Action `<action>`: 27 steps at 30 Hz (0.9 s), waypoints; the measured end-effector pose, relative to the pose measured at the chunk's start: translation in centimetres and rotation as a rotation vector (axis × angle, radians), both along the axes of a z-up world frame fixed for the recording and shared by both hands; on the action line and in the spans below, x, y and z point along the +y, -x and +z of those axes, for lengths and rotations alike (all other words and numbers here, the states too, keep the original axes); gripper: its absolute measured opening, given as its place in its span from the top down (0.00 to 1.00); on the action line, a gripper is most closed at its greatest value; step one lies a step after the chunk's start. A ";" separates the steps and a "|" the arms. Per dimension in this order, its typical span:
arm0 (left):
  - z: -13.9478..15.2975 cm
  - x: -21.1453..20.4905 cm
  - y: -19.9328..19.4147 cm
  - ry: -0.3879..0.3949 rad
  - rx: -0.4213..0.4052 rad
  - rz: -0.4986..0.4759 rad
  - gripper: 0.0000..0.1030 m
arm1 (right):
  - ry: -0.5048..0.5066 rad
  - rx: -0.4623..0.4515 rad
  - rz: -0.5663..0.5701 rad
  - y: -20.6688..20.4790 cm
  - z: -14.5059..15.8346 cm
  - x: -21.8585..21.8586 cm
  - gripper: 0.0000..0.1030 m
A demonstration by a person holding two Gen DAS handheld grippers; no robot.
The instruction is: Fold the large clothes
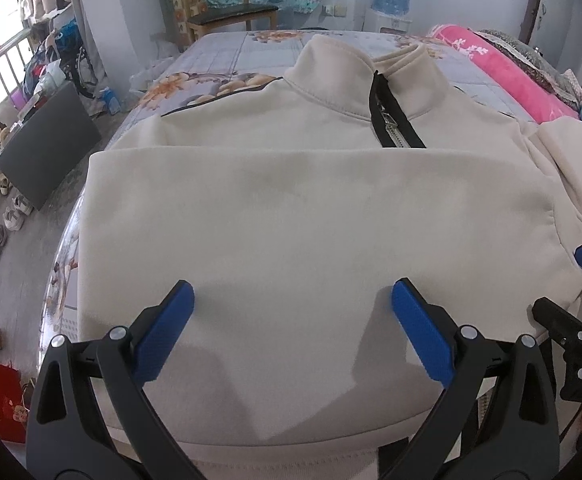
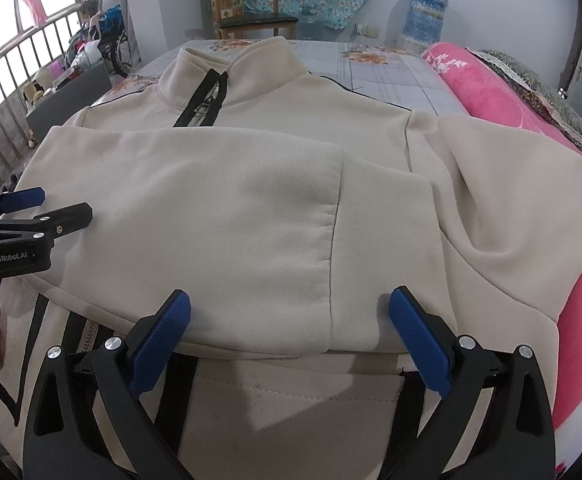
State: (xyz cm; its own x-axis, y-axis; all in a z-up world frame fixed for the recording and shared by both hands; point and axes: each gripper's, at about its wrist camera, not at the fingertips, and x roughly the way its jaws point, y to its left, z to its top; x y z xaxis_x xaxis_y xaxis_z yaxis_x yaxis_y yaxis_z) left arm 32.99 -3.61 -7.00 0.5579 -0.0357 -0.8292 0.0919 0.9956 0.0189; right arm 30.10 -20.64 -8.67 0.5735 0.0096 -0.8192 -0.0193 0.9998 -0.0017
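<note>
Hovering over the cream jacket point(image 1: 291, 216) spread on the bed point(image 1: 227, 60), my left tongs point(image 1: 291, 300) and right tongs point(image 2: 289, 308) both gape wide, gripping nothing. A folded sleeve point(image 2: 195, 208) hides the zipper's point(image 2: 205, 100) lower run.

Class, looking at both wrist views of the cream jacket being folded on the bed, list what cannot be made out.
- Jacket hem: left wrist view, behind the left gripper.
- Lower zip: both views, under the folded sleeve.
- Far sleeve's cuff: right wrist view, cut off beside the pink blanket.
- Right gripper holder: out of frame.
</note>
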 end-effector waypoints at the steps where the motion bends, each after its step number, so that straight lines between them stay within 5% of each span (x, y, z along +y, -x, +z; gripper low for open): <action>1: 0.0 0.0 0.1 0.000 -0.006 0.000 0.07 | 0.000 0.005 0.002 -0.1 0.0 0.0 0.06; 7: -0.1 0.0 0.4 0.002 -0.023 0.002 0.06 | -0.014 0.040 0.028 -0.1 0.6 -0.3 0.06; 14: 0.0 0.1 0.4 0.006 -0.028 -0.001 0.06 | -0.096 -0.015 -0.014 1.8 4.8 -4.0 0.06; 21: 0.0 0.1 0.4 0.005 -0.029 0.000 0.06 | -0.197 -0.072 -0.181 3.5 9.3 -15.4 0.06; 27: 0.0 0.1 0.4 0.005 -0.031 0.003 0.06 | -0.327 -0.083 -0.440 3.5 9.4 -28.4 0.10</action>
State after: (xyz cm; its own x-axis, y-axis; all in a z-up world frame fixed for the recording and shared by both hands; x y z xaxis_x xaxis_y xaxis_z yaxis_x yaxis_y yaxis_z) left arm 32.56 -3.52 -7.01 0.5838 -0.0377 -0.8110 0.0880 0.9960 0.0171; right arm 26.64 -49.06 0.75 0.6431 0.0008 -0.7658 0.3873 0.8623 0.3261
